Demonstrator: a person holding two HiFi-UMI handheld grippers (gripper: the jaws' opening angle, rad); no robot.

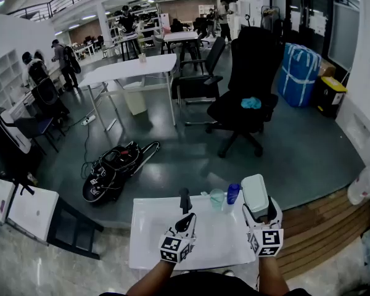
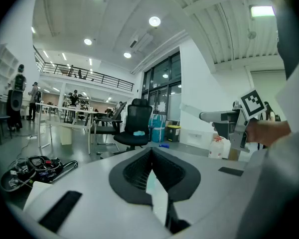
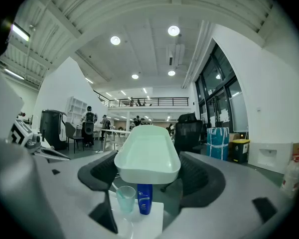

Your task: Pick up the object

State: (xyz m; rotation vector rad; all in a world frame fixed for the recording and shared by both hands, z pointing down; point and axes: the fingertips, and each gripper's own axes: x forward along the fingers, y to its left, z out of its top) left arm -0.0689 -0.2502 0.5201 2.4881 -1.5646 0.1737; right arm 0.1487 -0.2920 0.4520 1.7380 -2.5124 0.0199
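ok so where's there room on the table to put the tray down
The table's left half is bare, from its left edge to the left gripper, and so is the near strip. The far right corner is crowded: the cup and bottle stand there, near the held tray.

Tray (image 3: 148, 153): one, pale mint-white, oblong, shallow, rounded corners, nothing inside. I see it clamped between the jaws of my right gripper (image 3: 149, 173), with its long axis running out ahead of them and its hollow side showing.
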